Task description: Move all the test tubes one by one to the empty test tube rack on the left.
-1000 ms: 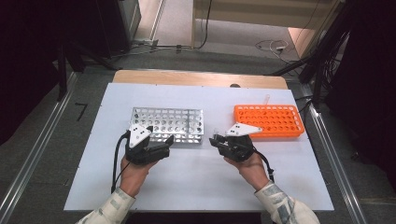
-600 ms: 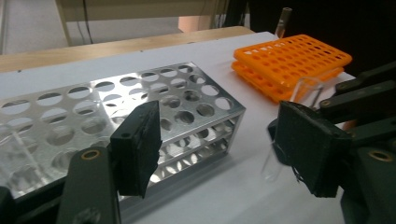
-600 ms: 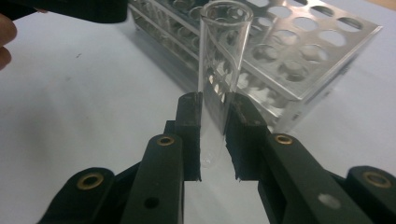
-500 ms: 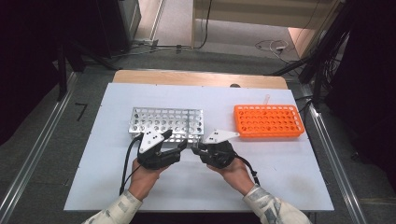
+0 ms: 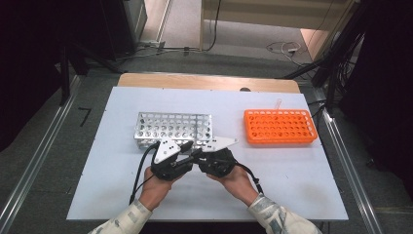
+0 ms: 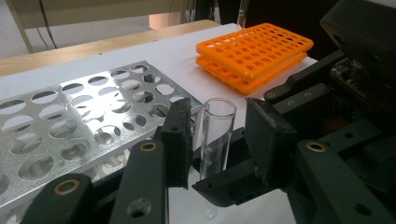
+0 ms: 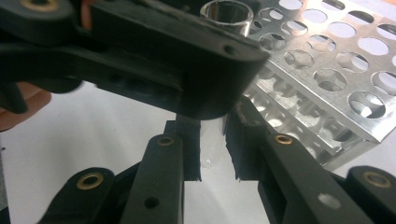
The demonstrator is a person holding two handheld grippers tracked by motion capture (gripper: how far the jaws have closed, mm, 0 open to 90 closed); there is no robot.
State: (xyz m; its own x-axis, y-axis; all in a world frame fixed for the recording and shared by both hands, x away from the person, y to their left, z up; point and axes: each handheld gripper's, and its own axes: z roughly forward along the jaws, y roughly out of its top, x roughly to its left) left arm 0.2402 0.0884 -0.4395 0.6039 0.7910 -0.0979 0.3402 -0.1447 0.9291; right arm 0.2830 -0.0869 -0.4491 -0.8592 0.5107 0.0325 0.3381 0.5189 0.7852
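Lab: metal tube rack (image 5: 174, 129), orange tube rack (image 5: 278, 126) on bench.

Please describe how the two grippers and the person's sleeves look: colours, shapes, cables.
Both the left gripper and the right gripper are black, each topped by a pale three-cornered plate with a black cable trailing. Jaw arms carry brass-coloured rivets. The sleeves have a pale camouflage-like pattern.

Table (image 5: 302, 195) with the metal rack (image 5: 174, 129) left of centre and the plastic rack (image 5: 278, 126) well apart to its right. Both grippers meet just before the metal rack's near edge, left gripper (image 5: 187, 146) beside right gripper (image 5: 198, 155), a tube (image 6: 215, 137) upright between them. One tube (image 5: 278, 104) stands at the plastic rack's far edge.
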